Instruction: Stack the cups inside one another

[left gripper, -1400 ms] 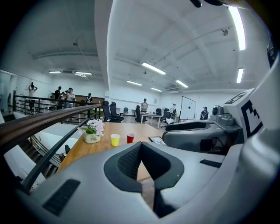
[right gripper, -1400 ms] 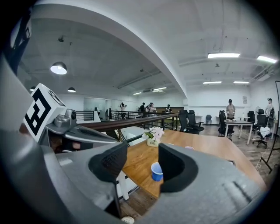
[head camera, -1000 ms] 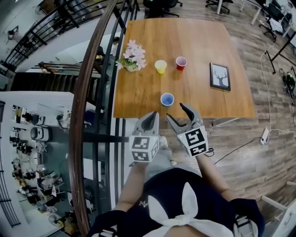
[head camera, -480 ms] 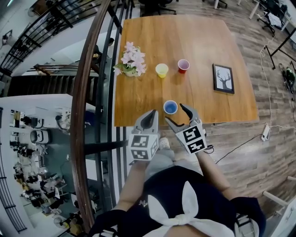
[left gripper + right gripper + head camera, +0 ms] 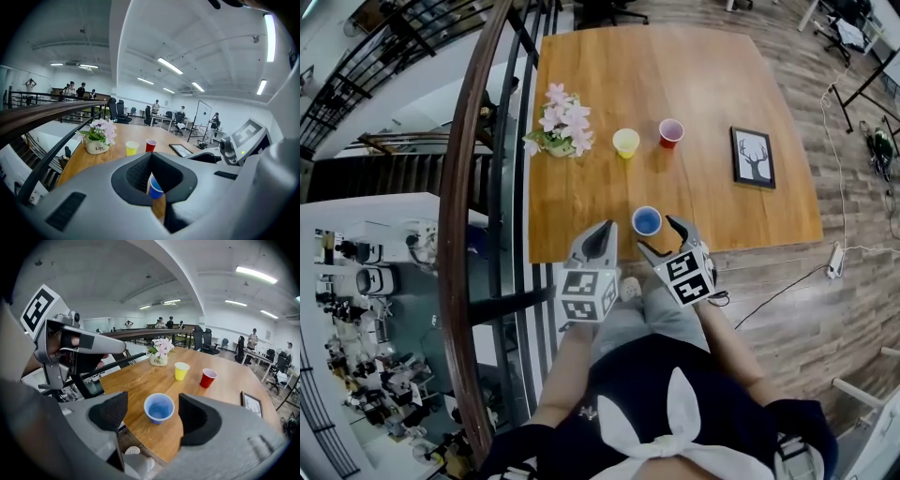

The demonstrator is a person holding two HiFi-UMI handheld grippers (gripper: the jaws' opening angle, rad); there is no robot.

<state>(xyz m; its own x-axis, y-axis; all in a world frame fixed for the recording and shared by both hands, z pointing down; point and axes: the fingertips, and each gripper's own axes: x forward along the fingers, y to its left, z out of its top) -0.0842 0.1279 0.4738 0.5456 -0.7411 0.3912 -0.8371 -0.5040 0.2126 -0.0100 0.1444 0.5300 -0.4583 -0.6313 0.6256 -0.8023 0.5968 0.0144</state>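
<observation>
Left gripper point(image 5: 601, 236) hangs at the near edge of the table point(image 5: 581, 202), jaws pressed together and empty. Right gripper point(image 5: 657, 234), just beside it, has jaws that have just been opening and now stand wide. The blue cup point(image 5: 159, 408) stands upright just ahead between them, untouched. Well beyond both grippers stand a flower pot point(image 5: 558, 141), a yellow cup point(image 5: 625, 142) and a red cup point(image 5: 670, 132), all apart.
</observation>
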